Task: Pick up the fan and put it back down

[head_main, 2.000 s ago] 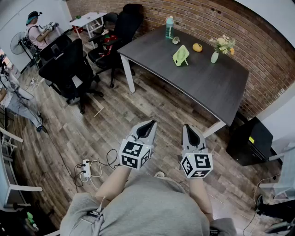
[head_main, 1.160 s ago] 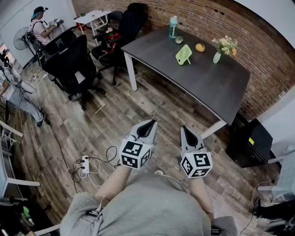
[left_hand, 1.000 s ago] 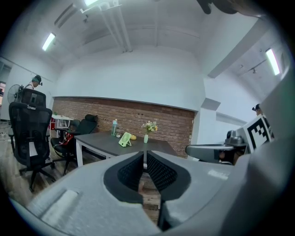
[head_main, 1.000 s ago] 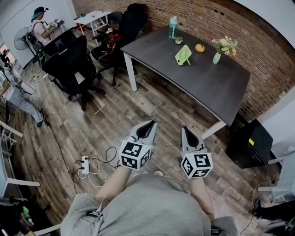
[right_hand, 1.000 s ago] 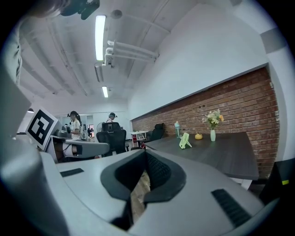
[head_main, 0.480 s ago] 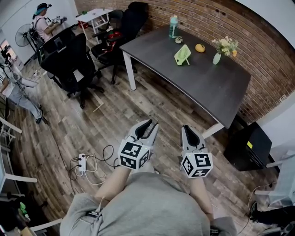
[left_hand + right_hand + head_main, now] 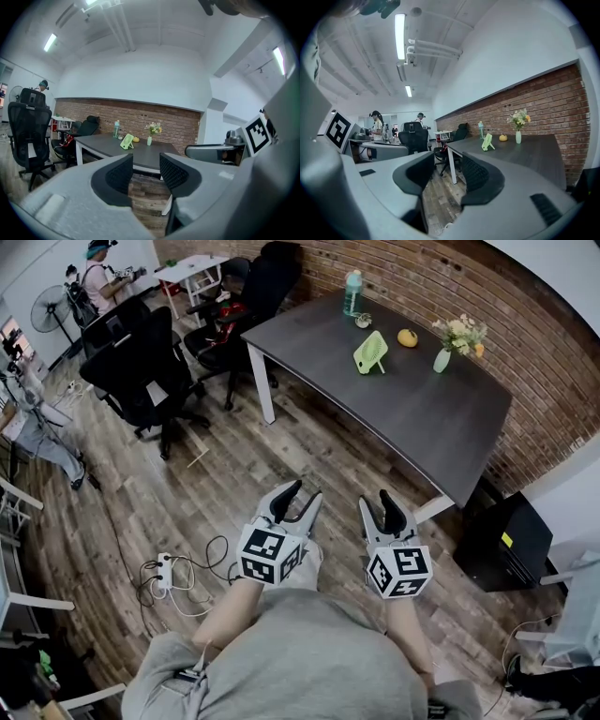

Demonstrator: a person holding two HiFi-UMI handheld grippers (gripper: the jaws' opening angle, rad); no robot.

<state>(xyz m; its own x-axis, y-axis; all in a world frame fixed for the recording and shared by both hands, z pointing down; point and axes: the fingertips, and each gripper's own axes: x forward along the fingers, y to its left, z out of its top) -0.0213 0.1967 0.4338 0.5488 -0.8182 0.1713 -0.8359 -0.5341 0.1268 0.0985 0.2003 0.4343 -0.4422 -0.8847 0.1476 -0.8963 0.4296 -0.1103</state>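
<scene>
Distance is the first hazard: the green fan (image 7: 369,352) stands on the far part of the table (image 7: 422,418), well apart from both grippers, which hang low in front of the person over the wooden floor. The left gripper (image 7: 302,493) and the right gripper (image 7: 377,502) have both just been opening. Their fingers (image 7: 119,176) stand released, with nothing between them but floor and the distant table in either gripper view.

The fan looks light and leans on a small stand, so a one-sided nudge from a finger would likely slide or tip it rather than seat it. Fingers closing on its thin edge could let it swivel. A vase of flowers (image 7: 442,354) and an orange fruit (image 7: 406,336) sit near it, and a bottle (image 7: 350,293) stands further back. A wide approach might knock the vase. A power strip (image 7: 172,579) with loose cables lies on the floor to the person's left, a possible snag if the person steps that way. A pedestal fan (image 7: 49,313) in the far corner could be mistaken for the target.

No writing can be read. The bottle's label and the yellow sticker on the black cabinet (image 7: 506,540) are too small, and the marker cubes carry only black-and-white patterns.
</scene>
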